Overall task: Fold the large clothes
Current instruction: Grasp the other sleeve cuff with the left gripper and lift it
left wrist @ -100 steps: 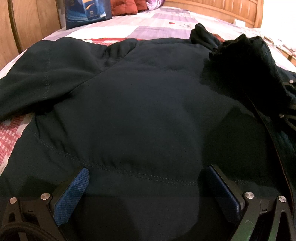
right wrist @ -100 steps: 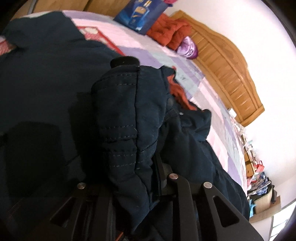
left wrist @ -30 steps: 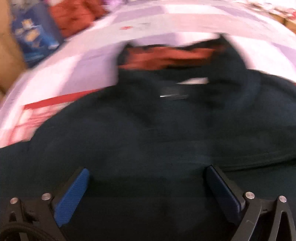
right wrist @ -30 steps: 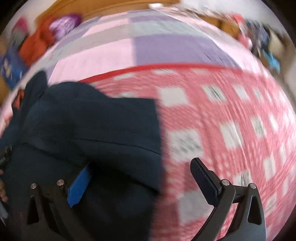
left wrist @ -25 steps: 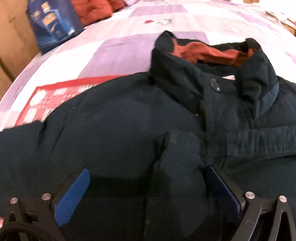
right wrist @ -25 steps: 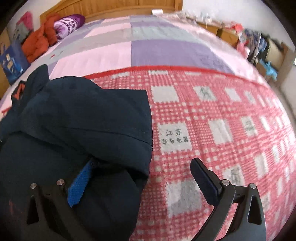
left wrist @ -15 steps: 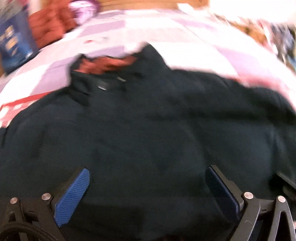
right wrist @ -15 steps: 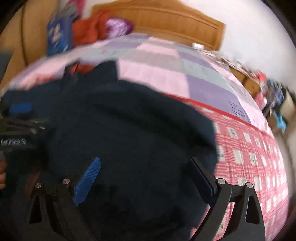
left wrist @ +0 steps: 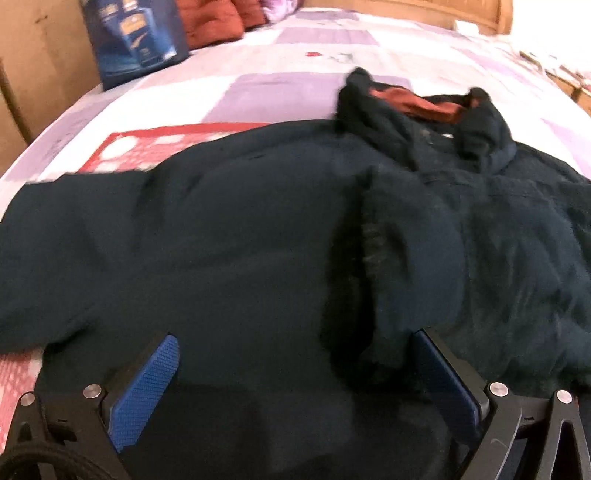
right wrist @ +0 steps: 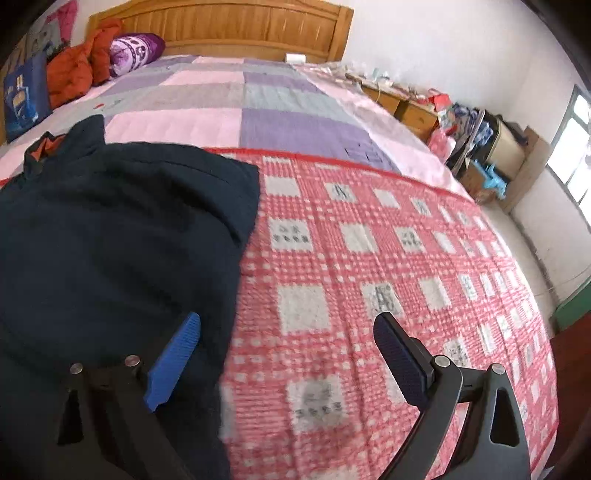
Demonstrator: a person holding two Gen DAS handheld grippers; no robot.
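The left gripper [left wrist: 295, 373] has its two fingers spread wide, and nothing is pinched between them. Its blue pads [left wrist: 144, 387] hang just above the dark navy jacket [left wrist: 229, 236]. Close to the right-hand pad, a folded sleeve [left wrist: 402, 266] lies on the body of the jacket, and its cuff end comes almost to this pad; I cannot tell if they touch. Further ahead is the collar [left wrist: 421, 114], which stands up a little and shows a rust-orange lining inside. The other sleeve stretches out to the left edge of the view.

The right gripper [right wrist: 288, 354] is also open wide and holds nothing. Its left pad [right wrist: 173, 365] is over the edge of the jacket [right wrist: 110, 236], and the other finger is over the red and white checked blanket [right wrist: 369, 258]. So the border of the garment runs between the two fingers. In this view the jacket fills the left side, with its right side lying in a straight line.

The jacket lies on a bed. Beyond the checked blanket there is a quilt [right wrist: 229, 96] with pink, purple and grey squares. At the far end stands a wooden headboard [right wrist: 221, 29]. Near it, on the left, are an orange-red bundle [right wrist: 74, 70], a purple pillow [right wrist: 136, 51] and a blue bag [left wrist: 136, 37]. At the right of the bed a wooden nightstand [right wrist: 402, 103] is covered with small things.
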